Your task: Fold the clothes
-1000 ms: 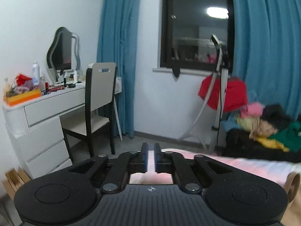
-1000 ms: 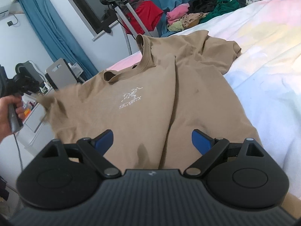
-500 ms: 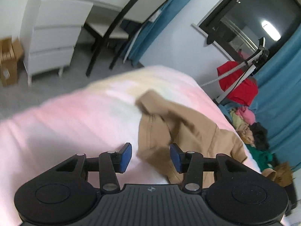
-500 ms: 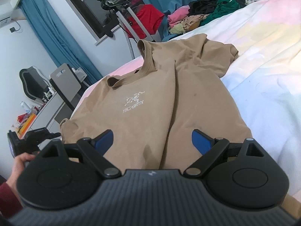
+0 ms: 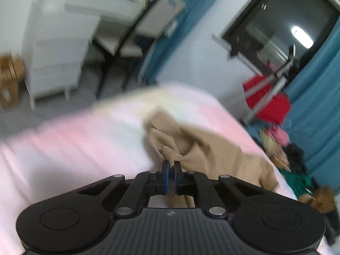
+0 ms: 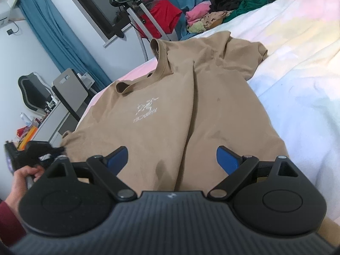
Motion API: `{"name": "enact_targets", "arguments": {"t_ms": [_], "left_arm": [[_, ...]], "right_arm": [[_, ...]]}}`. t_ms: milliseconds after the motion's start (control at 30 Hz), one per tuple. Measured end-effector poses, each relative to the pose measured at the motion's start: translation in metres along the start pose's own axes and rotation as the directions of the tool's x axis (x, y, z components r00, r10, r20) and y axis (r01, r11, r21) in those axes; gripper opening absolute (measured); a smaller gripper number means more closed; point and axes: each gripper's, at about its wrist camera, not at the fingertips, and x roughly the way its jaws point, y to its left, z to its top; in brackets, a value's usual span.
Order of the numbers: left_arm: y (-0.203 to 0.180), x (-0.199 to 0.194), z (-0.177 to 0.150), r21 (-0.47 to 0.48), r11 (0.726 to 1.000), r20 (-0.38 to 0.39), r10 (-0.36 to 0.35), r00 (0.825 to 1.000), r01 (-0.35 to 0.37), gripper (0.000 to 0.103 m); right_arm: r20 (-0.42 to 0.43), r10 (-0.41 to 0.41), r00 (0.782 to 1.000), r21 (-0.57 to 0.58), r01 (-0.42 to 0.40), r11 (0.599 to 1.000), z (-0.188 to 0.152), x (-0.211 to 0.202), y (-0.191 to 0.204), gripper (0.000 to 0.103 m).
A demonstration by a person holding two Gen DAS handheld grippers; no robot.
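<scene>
A tan T-shirt (image 6: 170, 106) with a white chest print lies face up on the bed (image 6: 297, 74), collar toward the window. My right gripper (image 6: 172, 157) hovers open over the shirt's lower part, with nothing between its fingers. My left gripper (image 5: 171, 164) is shut on a bunched fold at the tip of the shirt's sleeve (image 5: 170, 153), low over the pink sheet (image 5: 74, 148). In the right wrist view the left gripper (image 6: 42, 155) shows at the sleeve end, held by a person's hand (image 6: 23, 176).
A pile of coloured clothes (image 6: 223, 10) lies beyond the bed's far side. A stand with a red cloth (image 6: 165, 14) is below the window. A chair (image 5: 131, 36), white drawers (image 5: 59, 48) and cardboard boxes (image 5: 8, 80) stand on the floor at the left.
My left gripper dropped from facing the room down to the bed, opened over the sleeve, then shut on it. The sleeve, lifted a second ago, came down flat. The right gripper kept still.
</scene>
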Motion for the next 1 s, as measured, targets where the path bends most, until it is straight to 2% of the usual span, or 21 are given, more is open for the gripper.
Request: {"name": "enact_targets", "arguments": {"t_ms": [67, 133, 200, 233, 300, 333, 433, 467, 533, 633, 767, 867, 1000], "left_arm": [[-0.005, -0.005, 0.001, 0.094, 0.994, 0.056, 0.054, 0.997, -0.059, 0.004], [-0.016, 0.002, -0.006, 0.199, 0.969, 0.054, 0.138, 0.989, -0.146, 0.005], [-0.02, 0.006, -0.014, 0.253, 0.953, 0.042, 0.16, 0.986, -0.165, 0.008], [-0.022, 0.004, -0.019, 0.274, 0.947, 0.045, 0.16, 0.986, -0.166, 0.012], [-0.027, -0.009, -0.026, 0.299, 0.94, 0.066, 0.148, 0.987, -0.161, 0.031], [-0.029, -0.017, -0.028, 0.308, 0.94, 0.057, 0.133, 0.989, -0.144, 0.043], [-0.042, -0.051, -0.037, 0.359, 0.93, 0.034, 0.076, 0.996, -0.084, 0.047], [-0.047, -0.066, -0.039, 0.381, 0.922, 0.035, 0.054, 0.998, -0.063, 0.055], [-0.059, -0.101, -0.046, 0.422, 0.906, 0.044, 0.016, 0.999, -0.033, 0.063], [-0.073, -0.155, -0.061, 0.461, 0.887, 0.043, -0.046, 0.998, 0.022, 0.071], [-0.086, -0.214, -0.094, 0.47, 0.877, 0.035, -0.131, 0.991, 0.099, 0.082], [-0.094, -0.241, -0.125, 0.472, 0.869, 0.004, -0.175, 0.985, 0.152, 0.085], [-0.095, -0.258, -0.16, 0.499, 0.846, -0.033, -0.2, 0.979, 0.19, 0.093]], "right_arm": [[0.015, -0.007, 1.0, -0.015, 0.007, 1.0, 0.001, -0.002, 0.001, 0.092], [0.031, -0.013, 0.999, -0.038, 0.014, 0.999, 0.002, -0.004, 0.003, 0.092], [0.046, -0.019, 0.999, -0.059, 0.022, 0.998, 0.003, -0.005, 0.005, 0.092], [0.054, -0.023, 0.998, -0.068, 0.026, 0.997, 0.003, -0.006, 0.007, 0.092], [0.067, -0.031, 0.997, -0.083, 0.037, 0.996, 0.004, -0.008, 0.008, 0.092], [0.075, -0.034, 0.997, -0.089, 0.04, 0.995, 0.005, -0.008, 0.009, 0.092], [0.1, -0.041, 0.994, -0.107, 0.051, 0.993, 0.008, -0.01, 0.01, 0.092], [0.108, -0.043, 0.993, -0.113, 0.055, 0.992, 0.009, -0.011, 0.011, 0.092], [0.124, -0.046, 0.991, -0.128, 0.062, 0.99, 0.01, -0.013, 0.013, 0.092], [0.154, -0.05, 0.987, -0.156, 0.074, 0.985, 0.012, -0.021, 0.016, 0.092], [0.198, -0.051, 0.979, -0.194, 0.09, 0.977, 0.013, -0.038, 0.019, 0.092], [0.224, -0.044, 0.974, -0.209, 0.092, 0.974, 0.014, -0.054, 0.022, 0.092], [0.223, -0.044, 0.974, -0.232, 0.097, 0.968, 0.015, -0.068, 0.027, 0.092]]}}
